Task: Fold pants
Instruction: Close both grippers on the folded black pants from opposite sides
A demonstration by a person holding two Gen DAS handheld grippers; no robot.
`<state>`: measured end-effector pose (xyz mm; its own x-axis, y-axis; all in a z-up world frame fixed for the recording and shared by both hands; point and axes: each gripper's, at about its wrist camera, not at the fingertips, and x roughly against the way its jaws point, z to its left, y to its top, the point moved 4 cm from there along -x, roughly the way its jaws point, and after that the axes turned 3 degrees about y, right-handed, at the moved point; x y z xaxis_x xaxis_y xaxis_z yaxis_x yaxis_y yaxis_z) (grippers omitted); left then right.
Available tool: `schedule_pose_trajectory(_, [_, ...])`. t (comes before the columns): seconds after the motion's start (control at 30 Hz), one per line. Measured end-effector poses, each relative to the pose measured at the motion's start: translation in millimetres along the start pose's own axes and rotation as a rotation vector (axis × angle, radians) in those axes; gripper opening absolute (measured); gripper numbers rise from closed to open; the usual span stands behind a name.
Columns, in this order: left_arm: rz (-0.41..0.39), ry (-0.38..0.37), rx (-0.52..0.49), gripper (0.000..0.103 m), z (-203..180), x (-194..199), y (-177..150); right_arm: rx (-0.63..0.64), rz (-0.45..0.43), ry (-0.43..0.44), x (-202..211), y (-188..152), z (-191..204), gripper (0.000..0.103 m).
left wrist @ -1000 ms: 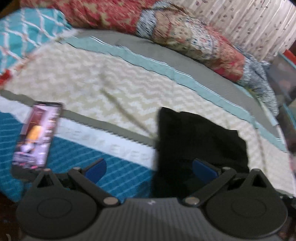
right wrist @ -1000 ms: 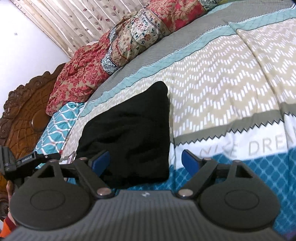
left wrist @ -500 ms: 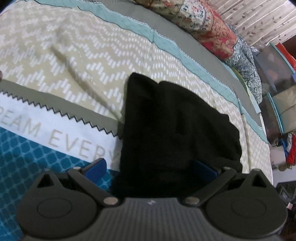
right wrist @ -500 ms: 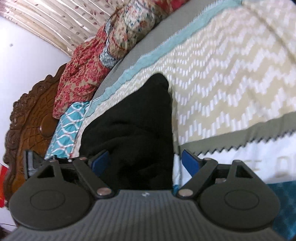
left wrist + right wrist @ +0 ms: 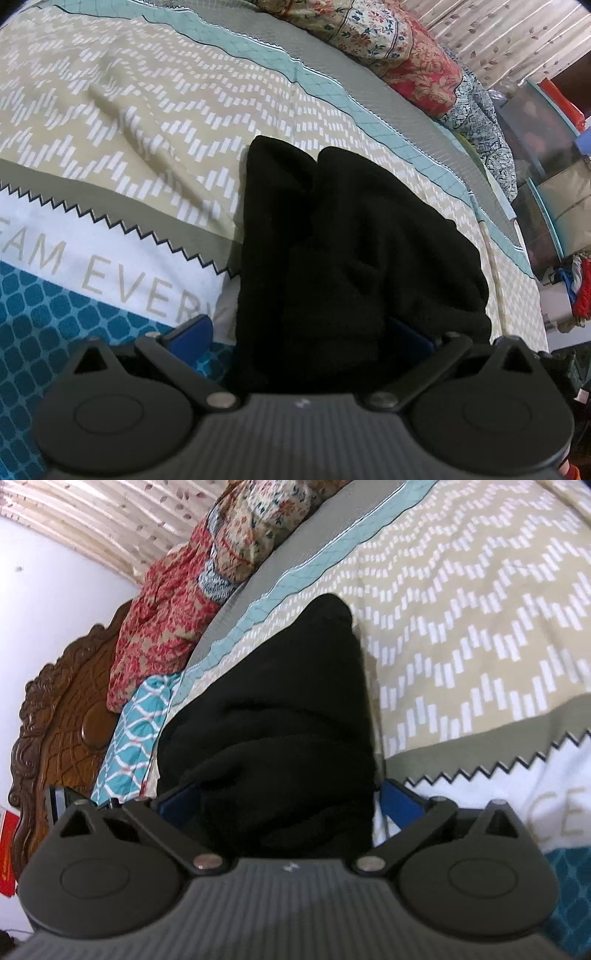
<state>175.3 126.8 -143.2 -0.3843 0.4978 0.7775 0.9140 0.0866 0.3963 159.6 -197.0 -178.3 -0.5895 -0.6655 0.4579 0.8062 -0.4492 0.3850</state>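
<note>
Black pants [image 5: 354, 258] lie folded on a patterned bedspread [image 5: 147, 122] beneath floral quilts [image 5: 173, 616].

Since a second ago I've dropped my left hand-held gripper [image 5: 301, 338] down and in over the black pants [image 5: 354, 258]; they now fill the gap between its blue pads, and the phone that lay on the bedspread [image 5: 155, 122] has gone out of view. My right hand-held gripper [image 5: 286, 803] also moved closer, its jaws opening wider, the pants' folded edge [image 5: 280, 760] now between them.
</note>
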Motion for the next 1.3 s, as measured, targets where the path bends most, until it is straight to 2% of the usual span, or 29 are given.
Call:
schedule_pose_trajectory(0.27, [-0.010, -0.008, -0.008, 0.103, 1, 2, -3, 0.031, -0.008, -0.024, 4, -6, -3, 0.103])
schedule_pose_trajectory(0.6, [-0.006, -0.011, -0.014, 0.103, 0, 3, -5, 0.084, -0.087, -0.046, -2, -14, 2, 0.103])
schedule_pose_trajectory(0.83, [0.001, -0.036, -0.020, 0.103, 1, 7, -5, 0.072, -0.072, -0.045, -5, -12, 2, 0.103])
schedule_pose_trajectory(1.03, [-0.035, -0.096, 0.067, 0.103, 24, 31, -4, 0.065, -0.036, -0.018, -3, -8, -2, 0.103])
schedule_pose_trajectory(1.13, [-0.052, -0.089, 0.097, 0.103, 33, 38, -1, 0.019, -0.035, -0.010, 0, -4, -4, 0.103])
schedule_pose_trajectory(1.3, [-0.022, -0.077, 0.087, 0.103, 23, 22, 3, 0.002, -0.035, -0.020, -7, 1, -3, 0.103])
